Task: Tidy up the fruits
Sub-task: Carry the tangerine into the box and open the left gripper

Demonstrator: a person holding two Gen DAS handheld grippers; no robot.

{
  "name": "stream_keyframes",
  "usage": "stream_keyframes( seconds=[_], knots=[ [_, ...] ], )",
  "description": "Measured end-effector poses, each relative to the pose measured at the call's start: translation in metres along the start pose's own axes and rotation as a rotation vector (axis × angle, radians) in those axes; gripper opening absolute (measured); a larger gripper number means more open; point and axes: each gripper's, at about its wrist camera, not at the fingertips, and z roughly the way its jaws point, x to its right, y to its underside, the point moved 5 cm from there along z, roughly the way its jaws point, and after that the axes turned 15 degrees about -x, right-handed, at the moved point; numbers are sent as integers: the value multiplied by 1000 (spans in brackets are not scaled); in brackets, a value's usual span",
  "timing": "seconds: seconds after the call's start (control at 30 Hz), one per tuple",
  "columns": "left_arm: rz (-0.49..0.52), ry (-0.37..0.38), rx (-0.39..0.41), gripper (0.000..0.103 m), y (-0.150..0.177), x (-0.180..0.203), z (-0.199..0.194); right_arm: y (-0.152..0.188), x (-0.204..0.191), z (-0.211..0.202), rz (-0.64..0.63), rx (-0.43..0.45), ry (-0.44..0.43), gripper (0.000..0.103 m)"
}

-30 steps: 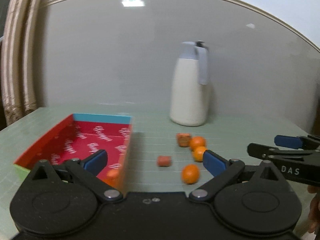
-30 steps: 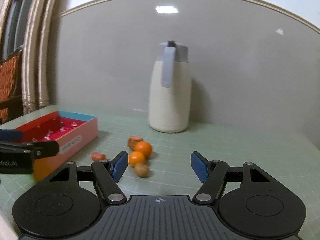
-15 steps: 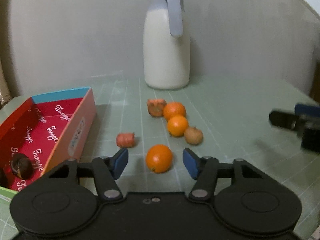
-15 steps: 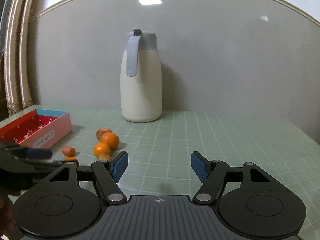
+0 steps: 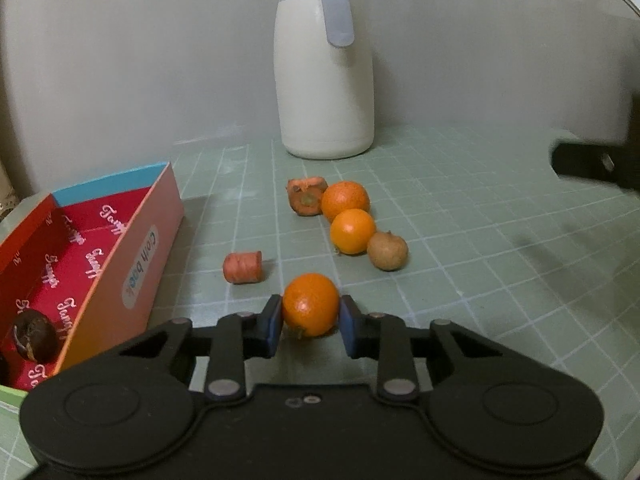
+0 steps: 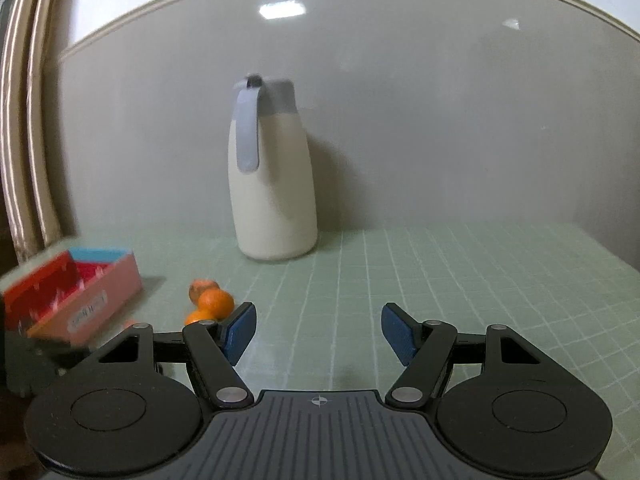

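**Left gripper clamps nearest orange; right gripper idle**

Left gripper (image 5: pixel 310 324): jaws narrowed onto the nearest orange (image 5: pixel 311 304), both blue pads touching its sides at about mid-height. Orange looks to sit on the green grid mat (image 5: pixel 460 240), not clearly lifted. Grip across the widest part probably so the round fruit can't squirt out. It's roughly spherical, no real long axis; small stem nub at the lower front, facing the camera and down.

Red box (image 5: pixel 100 256) just to the left, open top, long side running away from the camera. Likely the drop spot, since a dark round fruit (image 5: pixel 34 340) is already inside at the near end.

Next out: carrot stub (image 5: pixel 243 267) lying on its side, long axis left-right, cut end facing right. Brown round fruit (image 5: pixel 387 250) touching the second orange (image 5: pixel 352 231), which touches the third orange (image 5: pixel 345 201); those run in a line away from the camera. A carrot top piece (image 5: pixel 306 196) sits against the third orange, cut face toward the camera.

Far back: white jug (image 5: pixel 324 80), upright by the wall, grey handle facing us. Not part of the sorting.

Right gripper (image 6: pixel 318 334): jaws spread wide, nothing between them, over bare mat to the right of the fruit. Judged waiting out of the way.
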Motion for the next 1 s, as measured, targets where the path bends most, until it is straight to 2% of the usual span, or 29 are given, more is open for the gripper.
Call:
stream_keyframes(
  seconds=[0.13, 0.2, 0.33, 0.5, 0.6, 0.77, 1.0],
  knots=[
    [13, 1, 31, 20, 3, -3, -9, -9, -8, 9, 34, 32, -31, 69],
    [23, -11, 48, 20, 4, -2, -16, -6, -16, 18, 21, 17, -36, 69],
    [23, -18, 125, 20, 4, -10, -35, -4, -35, 24, -13, 7, -51, 69],
    [-59, -79, 222, 20, 3, -38, -58, 0, -53, 27, -46, -5, -59, 69],
    [-142, -112, 269, 20, 3, -65, -71, 1, -64, 31, -70, -13, -56, 69],
    [-242, -151, 271, 20, 7, -103, -79, 3, -81, 36, -90, -21, -82, 69],
    [-281, -206, 241, 21, 19, -137, -84, 6, -100, 42, -122, -20, -100, 69]
  ],
)
